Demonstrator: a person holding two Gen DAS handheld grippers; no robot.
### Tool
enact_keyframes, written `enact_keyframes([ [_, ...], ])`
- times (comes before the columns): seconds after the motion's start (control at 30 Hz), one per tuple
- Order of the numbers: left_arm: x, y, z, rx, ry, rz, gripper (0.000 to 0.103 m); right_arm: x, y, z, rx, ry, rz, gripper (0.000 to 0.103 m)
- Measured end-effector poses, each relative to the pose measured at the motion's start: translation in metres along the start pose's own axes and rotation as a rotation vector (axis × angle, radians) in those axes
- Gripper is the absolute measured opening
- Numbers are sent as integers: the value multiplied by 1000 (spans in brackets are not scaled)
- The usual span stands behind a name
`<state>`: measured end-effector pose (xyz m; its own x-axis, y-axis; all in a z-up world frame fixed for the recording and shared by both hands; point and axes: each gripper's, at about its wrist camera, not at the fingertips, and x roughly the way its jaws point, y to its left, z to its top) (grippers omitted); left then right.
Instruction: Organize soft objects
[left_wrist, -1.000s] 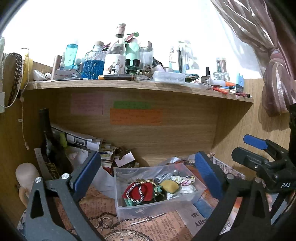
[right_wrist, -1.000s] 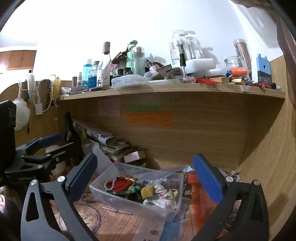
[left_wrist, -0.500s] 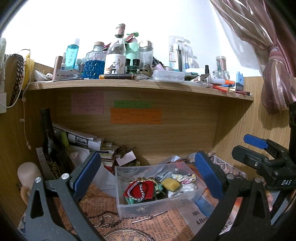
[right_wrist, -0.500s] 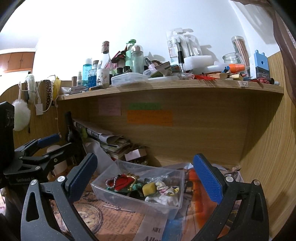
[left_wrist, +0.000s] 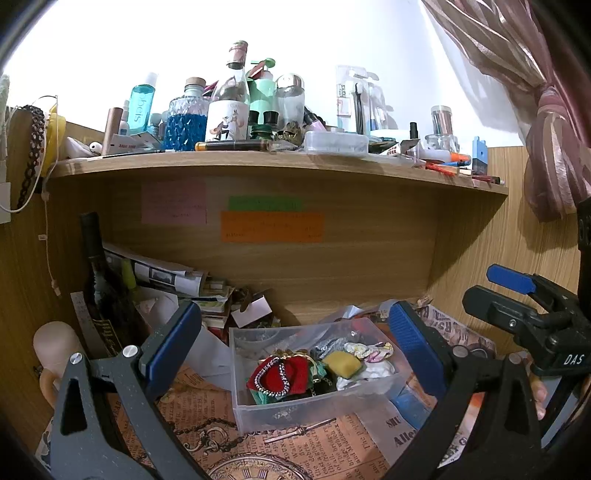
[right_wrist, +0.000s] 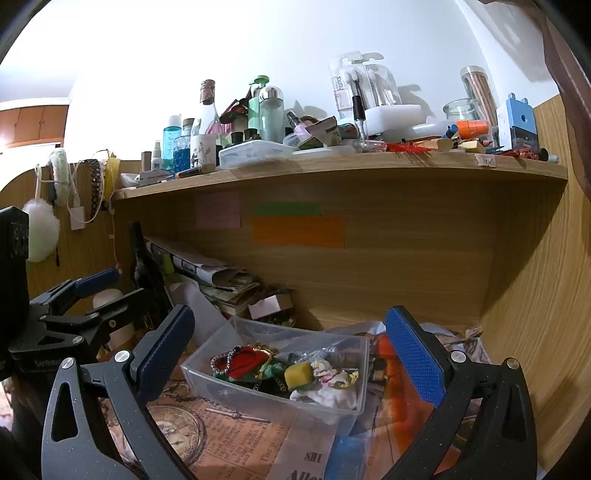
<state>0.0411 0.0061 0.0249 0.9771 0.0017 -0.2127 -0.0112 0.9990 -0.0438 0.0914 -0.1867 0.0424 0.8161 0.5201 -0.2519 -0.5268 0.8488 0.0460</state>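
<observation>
**2 open grippers poised over a bin of soft things**

A wooden desk alcove with a crowded upper shelf of bottles fills both views. On the desk lies vintage newspaper-print paper, and on it stands a clear rectangular plastic bin. The left gripper and the right gripper each hover near the bin, jaws spread wide and holding nothing.

Inside the bin lie the soft objects, bunched together: a red fabric pouch ringed with a beaded band, a white crumpled cloth, a floral fabric scrap and, smallest, a yellow sponge-like block (it sits on top, beside the floral piece).

Since the soft pieces already sit in the bin, this fits either sorting into it or taking pieces out; the pictures do not settle which. Judged from here, any pick should come straight down over 1 piece, closing gently on its middle so cloth is not dragged against neighbours or the thin bin wall, while the other gripper stays clear.
</observation>
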Motion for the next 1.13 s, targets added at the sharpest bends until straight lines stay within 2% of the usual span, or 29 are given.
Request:
enact_keyframes([
  [1.13,4,1,-4,-18,30,-18,103,8,0,-6,5,22,2,103],
])
